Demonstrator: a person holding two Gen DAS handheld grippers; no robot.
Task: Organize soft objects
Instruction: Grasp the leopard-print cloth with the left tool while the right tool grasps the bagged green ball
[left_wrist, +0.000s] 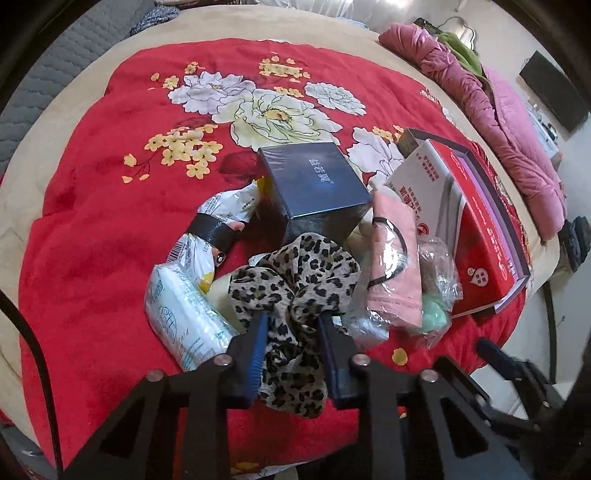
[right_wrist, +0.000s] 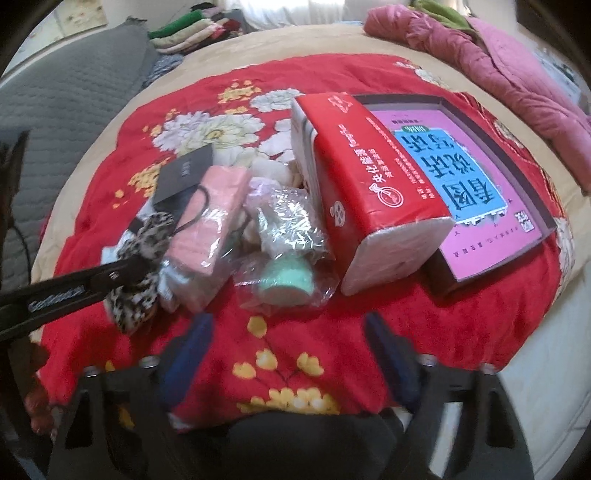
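Jaws of the left gripper (left_wrist: 293, 334) pinch the leopard scrunchie (left_wrist: 291, 280) (on the red blanket (left_wrist: 92, 206)); right gripper (right_wrist: 291, 354) stands open, holding nothing.

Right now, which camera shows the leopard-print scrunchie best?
The left wrist view: the leopard-print scrunchie fills the centre, sharp, between the left tool's pads. The right wrist view shows it small at the left, partly hidden behind that tool.

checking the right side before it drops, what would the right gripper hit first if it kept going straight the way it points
Probably the bare red floral blanket, just short of the bagged mint-green item; nothing sits between the right gripper fingers, though depth is unclear.
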